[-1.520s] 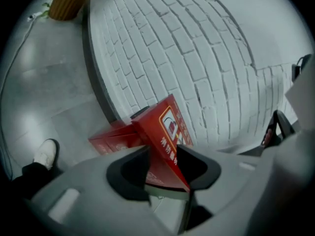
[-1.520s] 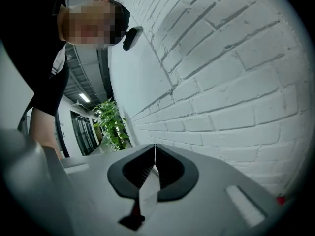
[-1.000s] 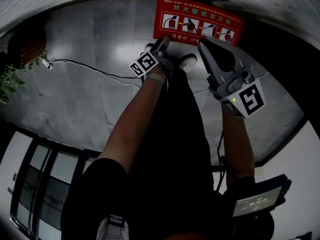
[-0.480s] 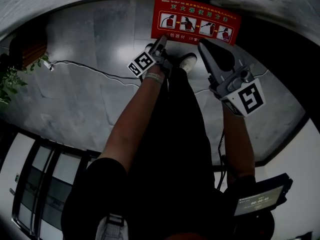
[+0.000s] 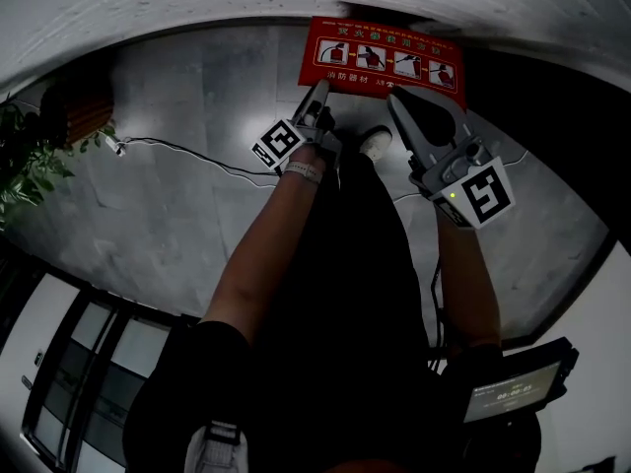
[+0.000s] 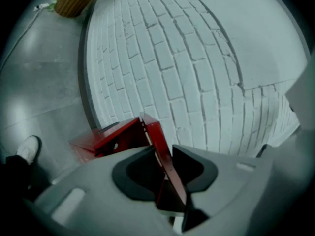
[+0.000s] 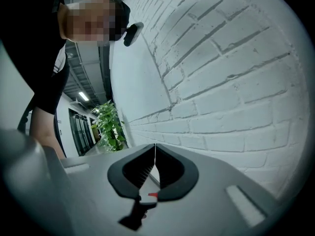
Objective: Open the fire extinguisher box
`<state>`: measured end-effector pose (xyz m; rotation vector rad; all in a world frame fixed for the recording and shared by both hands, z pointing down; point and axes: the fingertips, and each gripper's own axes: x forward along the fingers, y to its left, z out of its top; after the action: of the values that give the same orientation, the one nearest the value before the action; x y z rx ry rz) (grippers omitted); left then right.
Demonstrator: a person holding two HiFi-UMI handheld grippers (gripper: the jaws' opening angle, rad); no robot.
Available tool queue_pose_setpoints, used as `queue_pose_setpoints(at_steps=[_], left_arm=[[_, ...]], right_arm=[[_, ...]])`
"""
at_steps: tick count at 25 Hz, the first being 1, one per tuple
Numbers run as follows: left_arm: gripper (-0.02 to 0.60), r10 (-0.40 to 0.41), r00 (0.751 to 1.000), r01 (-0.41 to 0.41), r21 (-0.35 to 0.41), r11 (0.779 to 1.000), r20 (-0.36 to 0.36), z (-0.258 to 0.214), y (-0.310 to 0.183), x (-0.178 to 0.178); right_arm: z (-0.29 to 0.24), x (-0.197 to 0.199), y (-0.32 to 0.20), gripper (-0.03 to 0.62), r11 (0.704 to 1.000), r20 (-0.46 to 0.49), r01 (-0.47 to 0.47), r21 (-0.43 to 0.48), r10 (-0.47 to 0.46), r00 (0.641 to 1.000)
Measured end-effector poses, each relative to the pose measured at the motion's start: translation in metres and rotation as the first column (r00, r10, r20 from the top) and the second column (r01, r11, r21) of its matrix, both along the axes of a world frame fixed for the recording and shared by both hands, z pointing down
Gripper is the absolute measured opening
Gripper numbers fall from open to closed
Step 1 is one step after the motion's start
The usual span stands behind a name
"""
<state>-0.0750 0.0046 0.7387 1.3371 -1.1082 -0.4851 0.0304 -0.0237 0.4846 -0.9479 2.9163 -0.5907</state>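
The red fire extinguisher box (image 5: 385, 52) stands on the floor against the white brick wall, its instruction panel facing up. My left gripper (image 5: 320, 87) reaches its near left corner. In the left gripper view the box (image 6: 98, 141) is ajar, and its raised red lid (image 6: 158, 134) runs edge-on between the jaws. The left gripper (image 6: 164, 149) is closing, with both tips touching the lid's faces. My right gripper (image 5: 394, 97) hovers just right of it, near the box's front edge. It is shut (image 7: 155, 146) with nothing between its jaws.
The person's legs and white shoes (image 5: 375, 141) stand just before the box. A thin cable (image 5: 187, 148) crosses the grey floor to the left. A potted plant (image 5: 25, 161) is at the far left, glass doors (image 5: 89, 363) at lower left, and a screen device (image 5: 508, 392) at lower right.
The left gripper's tips have edged onto the box's near edge. The box sits a little higher in the head view. The right gripper has barely moved.
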Motion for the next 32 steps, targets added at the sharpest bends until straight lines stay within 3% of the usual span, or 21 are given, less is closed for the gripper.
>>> queue_pose_setpoints(at_steps=[6, 14, 19, 22, 29, 32], left_arm=[[0.106, 0.089, 0.992, -0.104, 0.188, 0.977, 0.085, -0.093, -0.105, 0.001], [0.184, 0.165, 0.974, -0.205, 0.280, 0.938, 0.158, -0.117, -0.186, 0.010], [0.253, 0.199, 0.945, -0.270, 0.270, 0.924, 0.261, -0.110, -0.204, 0.008], [0.308, 0.228, 0.937, -0.299, 0.272, 0.915, 0.263, -0.114, -0.211, 0.012], [0.307, 0.272, 0.924, -0.346, 0.286, 0.893, 0.268, -0.119, -0.197, 0.016], [0.236, 0.322, 0.905, -0.407, 0.346, 0.845, 0.278, -0.146, -0.173, 0.024]], right_arm=[[-0.043, -0.004, -0.033, 0.011, 1.000, -0.070, 0.006, -0.012, -0.007, 0.998], [-0.042, 0.004, -0.038, 0.011, 0.999, -0.083, -0.029, -0.027, 0.026, 0.996], [-0.043, 0.007, -0.042, 0.011, 0.998, -0.084, -0.049, -0.027, 0.047, 0.995], [-0.043, 0.006, -0.040, 0.011, 0.998, -0.088, -0.058, -0.028, 0.055, 0.995], [-0.044, 0.005, -0.041, 0.011, 0.997, -0.079, -0.077, -0.010, 0.076, 0.994], [-0.051, 0.004, -0.040, 0.011, 0.997, -0.085, -0.072, -0.004, 0.072, 0.994]])
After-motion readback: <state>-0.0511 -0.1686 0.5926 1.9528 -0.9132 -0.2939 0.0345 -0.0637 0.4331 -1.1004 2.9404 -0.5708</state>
